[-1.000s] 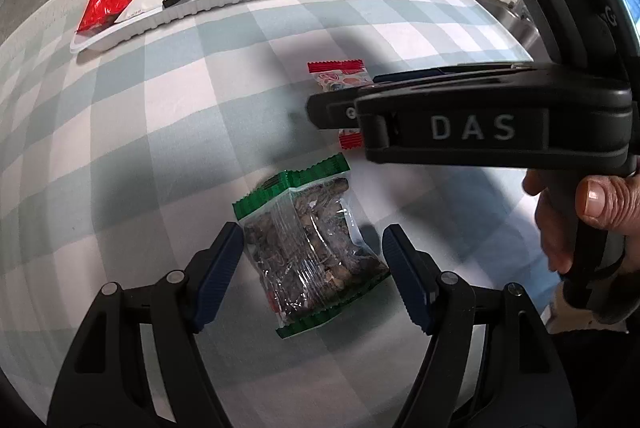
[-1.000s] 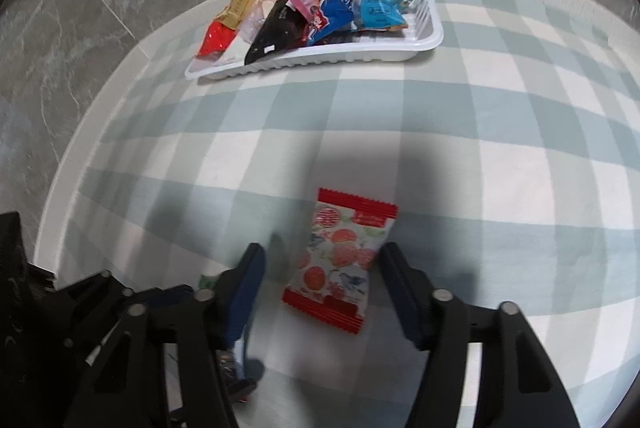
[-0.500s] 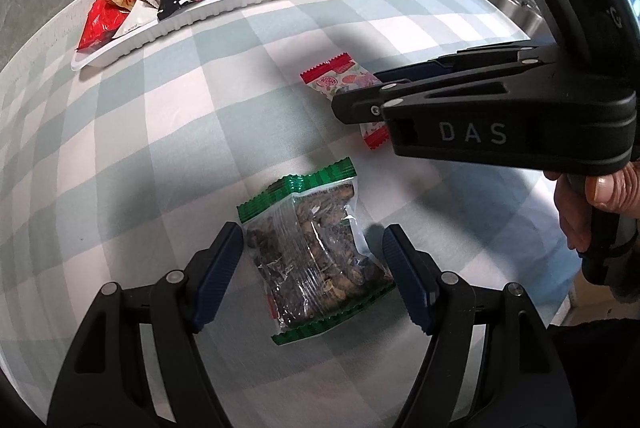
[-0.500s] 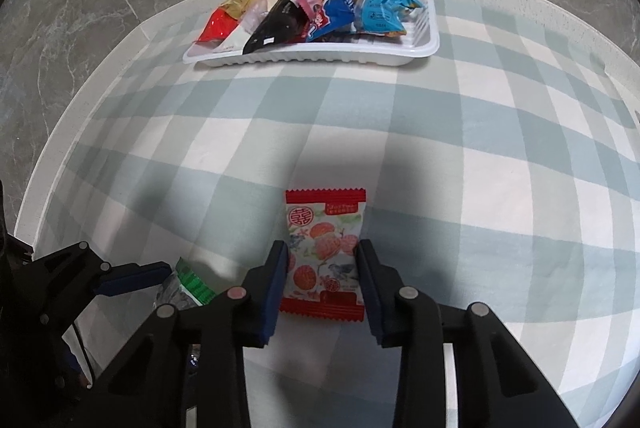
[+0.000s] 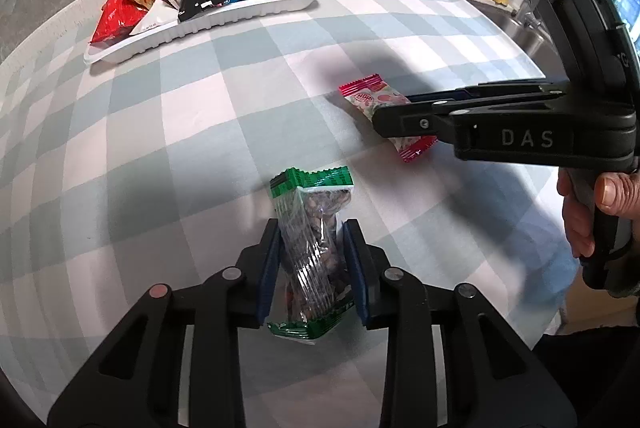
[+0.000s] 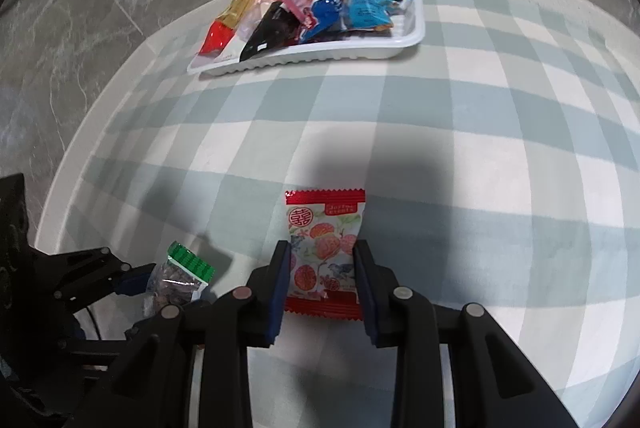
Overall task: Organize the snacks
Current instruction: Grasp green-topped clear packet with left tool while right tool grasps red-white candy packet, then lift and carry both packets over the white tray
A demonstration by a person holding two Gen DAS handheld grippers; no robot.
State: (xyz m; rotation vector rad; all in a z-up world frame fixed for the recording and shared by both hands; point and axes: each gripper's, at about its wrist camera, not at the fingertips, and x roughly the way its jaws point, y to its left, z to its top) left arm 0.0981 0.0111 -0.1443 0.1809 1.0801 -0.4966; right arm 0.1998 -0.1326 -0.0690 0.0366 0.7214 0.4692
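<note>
On the checked tabletop (image 5: 192,132), a white tray (image 6: 360,48) of snacks sits at the far edge. Left hand-held gripper (image 5: 310,264): jaws closing, pads pressed on the green-edged nut packet (image 5: 316,248). Right hand-held gripper (image 6: 322,284): jaws closing, clamped on the red-edged candy packet (image 6: 326,248).

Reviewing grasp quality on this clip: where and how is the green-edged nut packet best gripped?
Across its narrow middle, from above, pads on the two long sides. The green-edged nut packet lies on the tablecloth with its crimped green seals at the ends; the clear body is bulky yet squeezable. The left gripper is closing there now, the packet bunched between its pads.
</note>
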